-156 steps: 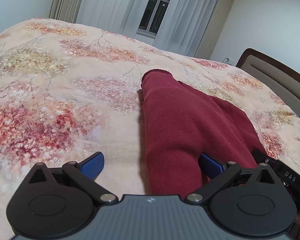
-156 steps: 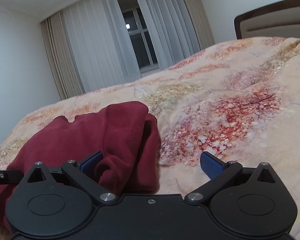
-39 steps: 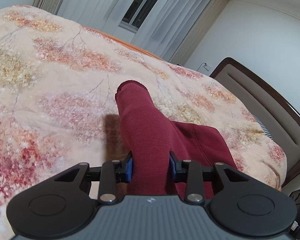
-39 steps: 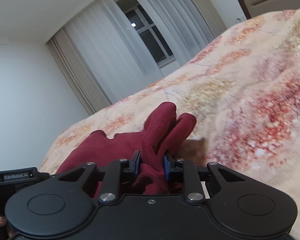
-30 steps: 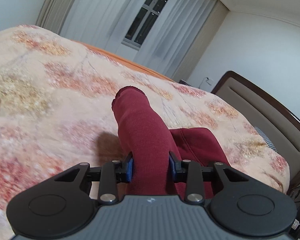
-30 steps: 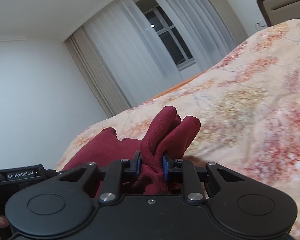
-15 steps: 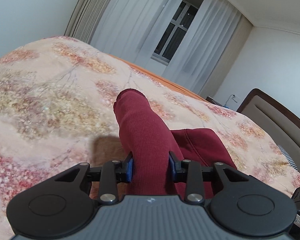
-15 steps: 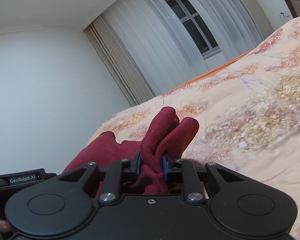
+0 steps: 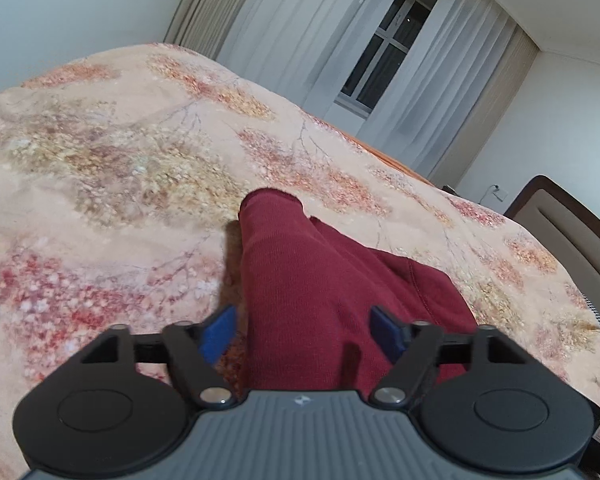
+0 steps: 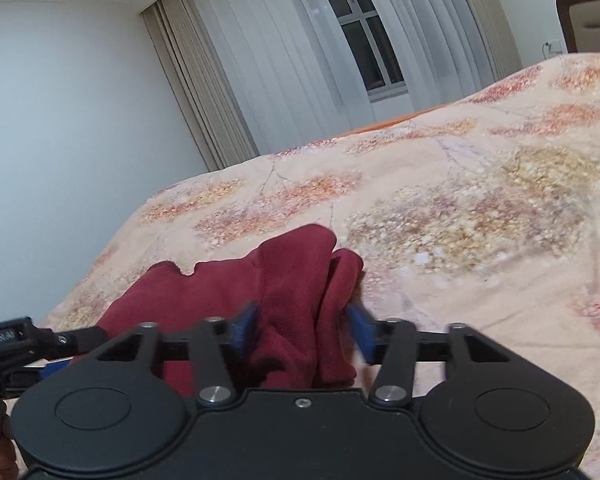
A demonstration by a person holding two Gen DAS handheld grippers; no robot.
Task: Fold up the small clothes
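A dark red knit garment (image 9: 320, 288) lies folded on the floral bedspread (image 9: 112, 184). Its narrow cuffed end points away from me. My left gripper (image 9: 306, 330) is open, its blue pads standing apart on either side of the cloth. In the right wrist view the same garment (image 10: 284, 276) lies bunched in thick folds. My right gripper (image 10: 302, 328) is open too, its pads just off the folds on both sides. The left gripper's body (image 10: 16, 340) shows at the left edge of that view.
The bed fills both views. A dark wooden headboard (image 9: 568, 232) with a beige panel stands at the right. Curtains and a dark window (image 9: 384, 68) are at the far side, with a white wall (image 10: 60, 140) to the left of the bed.
Both grippers were shut on the garment and held it up half a second ago. Now both have opened and the cloth rests on the bed.
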